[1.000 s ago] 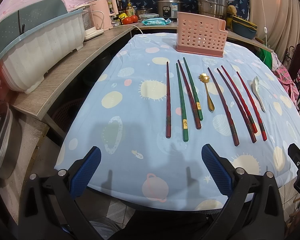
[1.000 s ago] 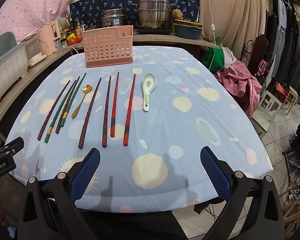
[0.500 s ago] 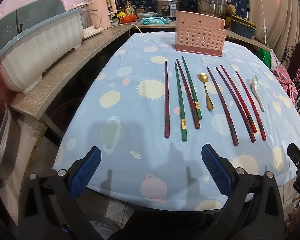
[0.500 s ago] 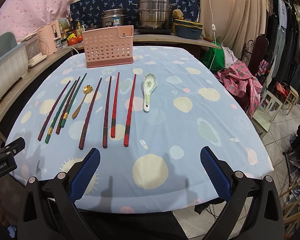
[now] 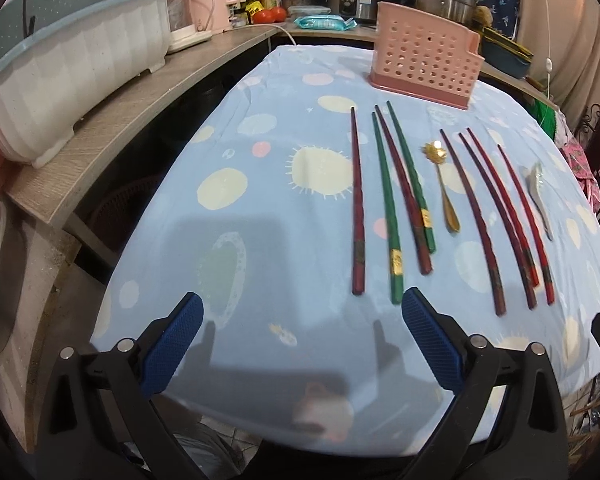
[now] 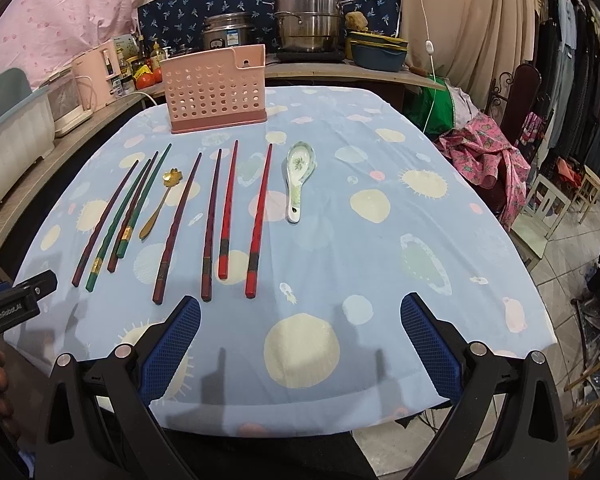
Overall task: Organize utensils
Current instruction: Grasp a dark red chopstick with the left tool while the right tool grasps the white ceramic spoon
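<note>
Blue patterned tablecloth point(image 6: 380, 240) under wide-open left gripper point(image 5: 302, 332) and right gripper point(image 6: 300, 330), chopsticks point(image 5: 358, 200) and pink holder point(image 5: 424, 68) ahead of the fingertips, nearer than before.

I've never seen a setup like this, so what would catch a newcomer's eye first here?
Probably the row of red and green chopsticks laid side by side on the pale blue tablecloth, with a gold spoon among them and a white ceramic spoon at the right end. Behind stands a pink perforated holder.
</note>
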### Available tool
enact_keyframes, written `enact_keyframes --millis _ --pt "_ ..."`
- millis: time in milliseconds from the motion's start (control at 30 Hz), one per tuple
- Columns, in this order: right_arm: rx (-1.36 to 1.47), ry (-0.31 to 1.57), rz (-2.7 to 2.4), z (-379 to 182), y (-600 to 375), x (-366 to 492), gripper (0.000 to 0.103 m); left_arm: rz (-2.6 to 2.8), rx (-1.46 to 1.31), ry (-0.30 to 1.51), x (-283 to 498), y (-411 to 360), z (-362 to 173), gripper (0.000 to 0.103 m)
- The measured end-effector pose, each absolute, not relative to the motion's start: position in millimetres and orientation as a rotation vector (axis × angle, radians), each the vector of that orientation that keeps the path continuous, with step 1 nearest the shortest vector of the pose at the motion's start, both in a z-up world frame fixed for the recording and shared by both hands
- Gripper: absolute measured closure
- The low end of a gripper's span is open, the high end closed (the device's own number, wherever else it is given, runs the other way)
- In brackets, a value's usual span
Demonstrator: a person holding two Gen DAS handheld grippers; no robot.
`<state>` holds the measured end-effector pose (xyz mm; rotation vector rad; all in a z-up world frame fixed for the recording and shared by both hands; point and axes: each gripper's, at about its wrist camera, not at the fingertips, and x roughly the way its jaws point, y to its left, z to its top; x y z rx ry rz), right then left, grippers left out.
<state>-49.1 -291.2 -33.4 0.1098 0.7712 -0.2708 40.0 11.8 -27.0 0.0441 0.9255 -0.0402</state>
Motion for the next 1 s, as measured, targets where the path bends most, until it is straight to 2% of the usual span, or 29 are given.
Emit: enact_keyframes --millis 267,567,700,767,867,1000 --pt "0.125 0.776 -0.282 -40.2 -301.9 -25.1 0.007 -0.085 0.039 0.976 68.0 7.7 -43.8 0.032" --pt "0.137 0.796 -0.258 -46.7 -307.9 -0.1 0.007 -0.107 0.050 0.987 84.0 2.1 -51.0 0.041" --pt "0.137 0.807 -0.250 -49.6 -311.2 10.9 0.015 -0.122 0.055 0.979 84.1 0.9 -50.4 0.054" --pt "0.144 0.807 -0.251 -50.3 -315.0 16.4 0.019 -0.134 0.057 0.976 84.4 -0.2 -49.7 0.068" --pt "0.163 0.802 -0.255 -49.6 -323.5 26.8 0.025 -0.153 0.054 0.977 82.8 -2.4 -49.0 0.081" --pt "0.193 0.796 -0.256 -49.3 -336.2 43.2 0.042 -0.170 0.043 0.982 81.9 -3.4 -49.3 0.091"
